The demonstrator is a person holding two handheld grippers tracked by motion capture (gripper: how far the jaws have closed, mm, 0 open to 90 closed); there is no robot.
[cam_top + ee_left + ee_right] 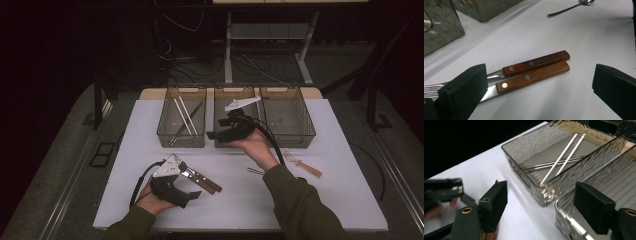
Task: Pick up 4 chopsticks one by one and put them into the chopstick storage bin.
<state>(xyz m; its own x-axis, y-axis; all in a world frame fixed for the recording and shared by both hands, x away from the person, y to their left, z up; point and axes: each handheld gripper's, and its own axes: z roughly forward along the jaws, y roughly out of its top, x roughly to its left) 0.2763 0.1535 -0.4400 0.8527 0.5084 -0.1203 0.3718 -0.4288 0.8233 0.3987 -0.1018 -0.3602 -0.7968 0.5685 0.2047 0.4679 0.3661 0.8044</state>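
Two wooden-handled table utensils (534,71) lie side by side on the white table (150,125), metal ends toward the left in the left gripper view. My left gripper (539,82) stands open just before them, one jaw at each side, touching neither. In the high view the left gripper (182,187) rests near the front left beside those utensils (202,181). My right gripper (217,134) hovers at the front of the middle bin (240,90). The right gripper (542,202) is open with nothing between its jaws.
Three clear bins stand in a row at the back. The left bin (524,150) holds white chopsticks (560,157) and dark sticks. A white utensil (242,103) leans on the middle bin's rim. A metal spoon (569,8) and a wooden-handled tool (305,167) lie at the right.
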